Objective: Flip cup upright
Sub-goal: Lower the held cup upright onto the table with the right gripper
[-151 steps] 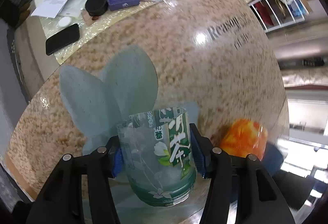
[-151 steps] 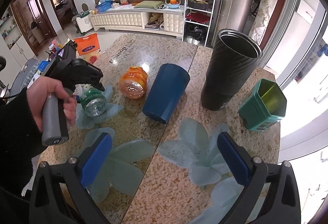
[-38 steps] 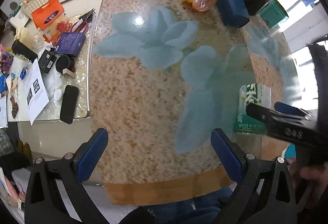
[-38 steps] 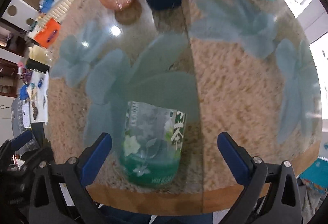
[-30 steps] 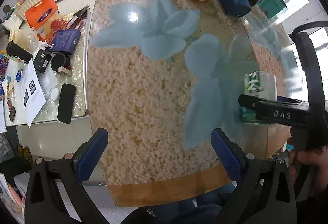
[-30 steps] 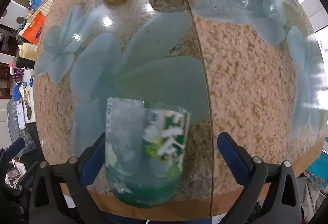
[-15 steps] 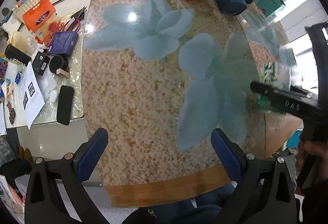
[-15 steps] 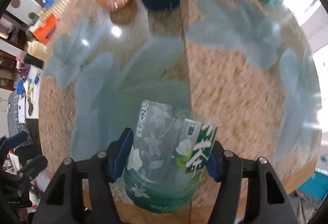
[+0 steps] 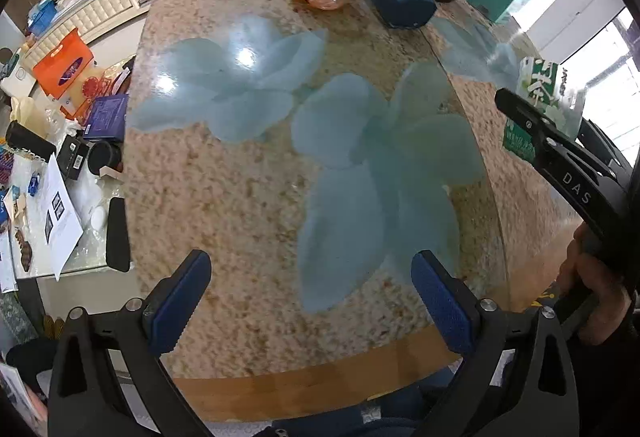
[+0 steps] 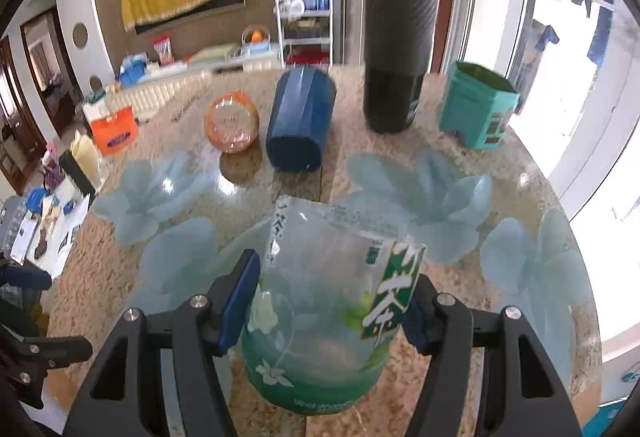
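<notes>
Right now right gripper [image 10: 332, 307] fingers clamp the green tea cup [image 10: 324, 317], tilted toward 1 o'clock; left gripper [image 9: 310, 297] fingers spread wide over counter [image 9: 240, 177].

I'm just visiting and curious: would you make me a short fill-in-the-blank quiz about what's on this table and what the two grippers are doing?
1. The right gripper is shut on the clear ____-labelled cup.
2. The left gripper is open and holds ____.
3. The blue cup lies on its ____ beside the orange cup.
4. The tall black cup stands ____ on the table.

Missing words: green; nothing; side; upright
</notes>
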A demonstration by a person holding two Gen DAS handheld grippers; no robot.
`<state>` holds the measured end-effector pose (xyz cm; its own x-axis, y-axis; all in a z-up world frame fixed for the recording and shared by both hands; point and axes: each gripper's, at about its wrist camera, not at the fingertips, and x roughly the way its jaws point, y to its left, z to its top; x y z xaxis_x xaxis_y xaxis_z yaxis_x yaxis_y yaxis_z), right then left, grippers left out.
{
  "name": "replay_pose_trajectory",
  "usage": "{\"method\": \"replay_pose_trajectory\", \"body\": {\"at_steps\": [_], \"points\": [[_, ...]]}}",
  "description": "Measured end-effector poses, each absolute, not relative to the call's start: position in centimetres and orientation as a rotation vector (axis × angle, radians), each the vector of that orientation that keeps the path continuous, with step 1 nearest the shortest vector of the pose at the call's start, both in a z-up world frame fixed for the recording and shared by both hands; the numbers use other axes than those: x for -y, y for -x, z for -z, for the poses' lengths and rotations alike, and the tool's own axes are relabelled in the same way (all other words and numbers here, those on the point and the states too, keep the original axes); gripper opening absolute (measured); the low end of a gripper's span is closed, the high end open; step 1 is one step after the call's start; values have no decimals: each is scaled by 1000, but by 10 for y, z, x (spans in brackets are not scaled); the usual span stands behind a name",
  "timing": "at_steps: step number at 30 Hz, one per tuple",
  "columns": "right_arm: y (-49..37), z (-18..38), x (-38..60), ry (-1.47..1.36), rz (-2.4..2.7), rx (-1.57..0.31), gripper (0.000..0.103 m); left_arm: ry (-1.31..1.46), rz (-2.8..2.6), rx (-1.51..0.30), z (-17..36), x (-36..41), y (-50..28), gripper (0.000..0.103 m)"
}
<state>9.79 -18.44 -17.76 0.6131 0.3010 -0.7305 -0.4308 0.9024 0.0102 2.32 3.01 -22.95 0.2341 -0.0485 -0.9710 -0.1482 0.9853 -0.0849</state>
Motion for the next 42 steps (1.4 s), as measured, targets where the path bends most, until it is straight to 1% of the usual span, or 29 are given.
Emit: {"method": "replay_pose_trajectory", "body": {"at_steps": [6, 24, 26, 30, 35, 40, 42], "points": [[-93, 196, 190, 159, -415, -732, 61, 173, -50, -1302, 240, -20, -18, 101], [-80, 217, 169, 232, -439, -673, 64, 186, -92, -1291, 253, -34, -8, 101], [-82, 219, 169, 231, -452, -700, 68, 197, -95, -1300, 255, -35, -8, 101], [-82, 224, 172, 225, -460, -747, 68, 196, -89, -1303, 255, -33, -8, 101], [-80, 222, 176, 203, -466, -750, 72, 188, -85, -1293, 255, -29, -11, 101], [-74, 214, 179, 186, -482, -744, 72, 144, -98, -1259, 253, -22, -10, 101], [-68, 201, 181, 183, -475, -725, 76, 91, -129, -1224, 246, -18, -10, 101]]}}
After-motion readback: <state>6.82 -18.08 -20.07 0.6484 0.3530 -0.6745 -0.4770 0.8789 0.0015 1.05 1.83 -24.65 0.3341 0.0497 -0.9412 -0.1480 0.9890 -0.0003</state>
